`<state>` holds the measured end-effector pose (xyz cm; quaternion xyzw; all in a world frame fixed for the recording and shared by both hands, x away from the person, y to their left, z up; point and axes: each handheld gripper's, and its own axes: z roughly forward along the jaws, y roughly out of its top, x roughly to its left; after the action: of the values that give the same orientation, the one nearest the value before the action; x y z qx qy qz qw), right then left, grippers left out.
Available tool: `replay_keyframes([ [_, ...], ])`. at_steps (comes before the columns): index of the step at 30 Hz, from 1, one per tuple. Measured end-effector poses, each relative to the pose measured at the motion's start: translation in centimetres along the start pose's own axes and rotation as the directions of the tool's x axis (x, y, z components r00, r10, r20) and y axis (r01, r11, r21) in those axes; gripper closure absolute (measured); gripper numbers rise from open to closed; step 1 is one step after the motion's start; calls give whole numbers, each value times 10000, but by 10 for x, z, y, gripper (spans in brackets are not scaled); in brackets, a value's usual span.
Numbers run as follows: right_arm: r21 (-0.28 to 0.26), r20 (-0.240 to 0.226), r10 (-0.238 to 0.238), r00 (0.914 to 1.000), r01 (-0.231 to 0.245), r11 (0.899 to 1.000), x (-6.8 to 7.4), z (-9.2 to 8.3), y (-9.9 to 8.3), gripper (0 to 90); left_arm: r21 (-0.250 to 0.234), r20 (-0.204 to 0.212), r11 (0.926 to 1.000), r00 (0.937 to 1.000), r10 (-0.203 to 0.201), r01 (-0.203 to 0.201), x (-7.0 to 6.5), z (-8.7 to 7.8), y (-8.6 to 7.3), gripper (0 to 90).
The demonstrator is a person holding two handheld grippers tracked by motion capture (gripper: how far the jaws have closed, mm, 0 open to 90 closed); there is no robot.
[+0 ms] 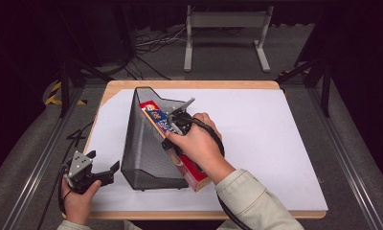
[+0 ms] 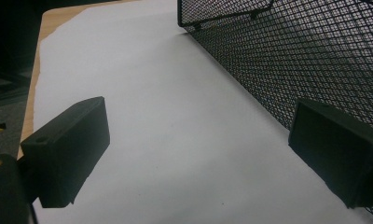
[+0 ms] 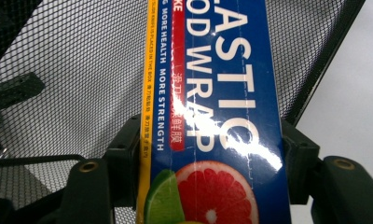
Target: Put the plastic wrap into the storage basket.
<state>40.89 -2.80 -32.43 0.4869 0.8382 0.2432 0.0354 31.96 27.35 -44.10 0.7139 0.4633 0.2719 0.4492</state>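
A long blue and red plastic wrap box leans tilted inside a black mesh file holder, its lower end sticking out toward the table's front edge. My right gripper is shut on the box's middle. In the right gripper view both jaws press the sides of the box, with the mesh holder behind it. My left gripper rests open at the front left, just beside the holder's outer wall. In the left gripper view, this gripper has nothing between its jaws and the mesh wall stands by its right jaw.
A white sheet covers most of the wooden table. Beyond the table's far edge stand a grey metal frame and cables on the floor. Black rails run along both sides of the table.
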Motion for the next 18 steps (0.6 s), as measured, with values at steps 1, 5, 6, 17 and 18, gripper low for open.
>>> replay_keyframes([
  [1,-5,64,34,10000,-34,10000,0,1,1,388,-22,-6,10000,10000,-8,8,0,0,0,61],
  [5,-58,357,46,9994,-44,10000,3,4,5,391,11,3,10000,10000,6,-6,0,0,0,61],
  [6,-58,357,46,9994,-44,10000,3,4,5,391,11,3,10000,10000,6,-6,0,0,0,61],
  [17,-618,331,-280,9991,300,9976,12,-4,12,500,4,-3,10000,10000,-6,6,0,0,0,61],
  [18,-650,366,-384,9986,407,9971,12,-2,12,497,2,-2,10000,10000,11,-11,0,0,0,61],
])
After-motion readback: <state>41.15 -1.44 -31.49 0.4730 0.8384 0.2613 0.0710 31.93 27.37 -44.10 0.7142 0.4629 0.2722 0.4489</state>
